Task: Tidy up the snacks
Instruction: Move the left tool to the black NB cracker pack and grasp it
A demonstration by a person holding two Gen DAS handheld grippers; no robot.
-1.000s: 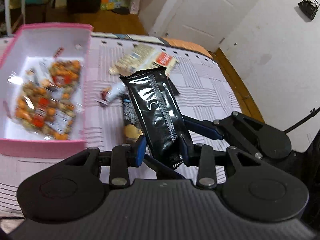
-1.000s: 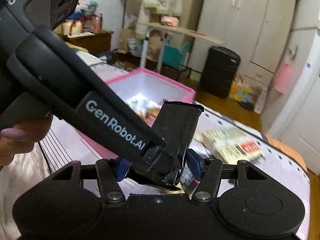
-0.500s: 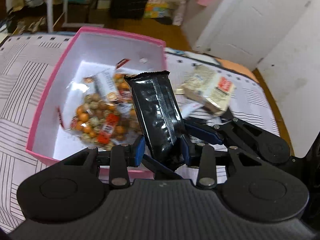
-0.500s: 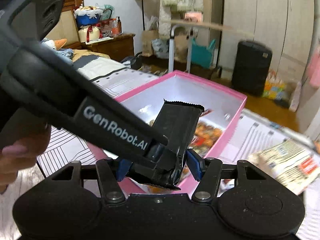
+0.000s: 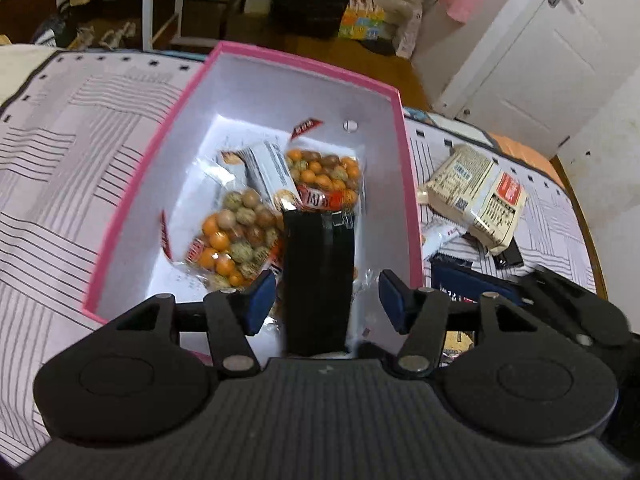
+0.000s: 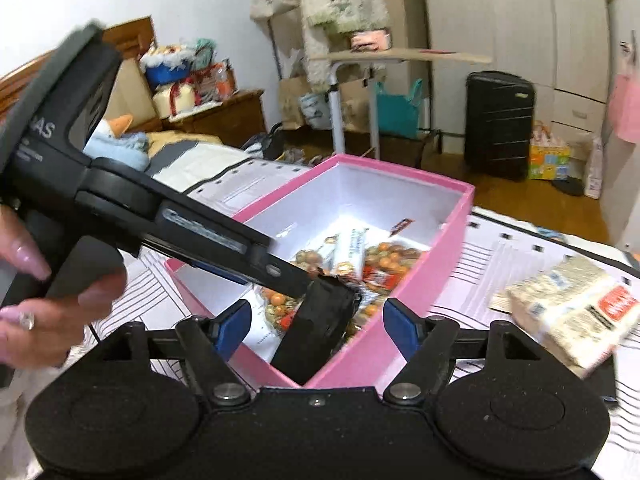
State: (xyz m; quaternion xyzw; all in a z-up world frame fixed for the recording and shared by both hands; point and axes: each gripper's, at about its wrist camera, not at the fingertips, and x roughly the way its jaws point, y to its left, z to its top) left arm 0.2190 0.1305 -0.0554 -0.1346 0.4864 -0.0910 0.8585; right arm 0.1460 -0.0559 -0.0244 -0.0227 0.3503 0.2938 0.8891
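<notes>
Both claws, left [image 5: 327, 300] & right [image 6: 316, 326], gaping wide, gripping nothing; black pack [image 5: 318, 280] dropping into pink box [image 5: 408, 184], prob. snagging near wall.

left gripper body [image 6: 60, 152]: you see white letters "AS" on its side, start of the word cut off
left gripper arm strip [image 6: 204, 232]: printed line there, too blurred to read
beige packet [image 5: 476, 196]: red label and dense small print, unreadable
nut bags in pink box [image 5: 320, 196]: red band with large characters, not legible to you
white packet [image 5: 272, 172]: print illegible
</notes>
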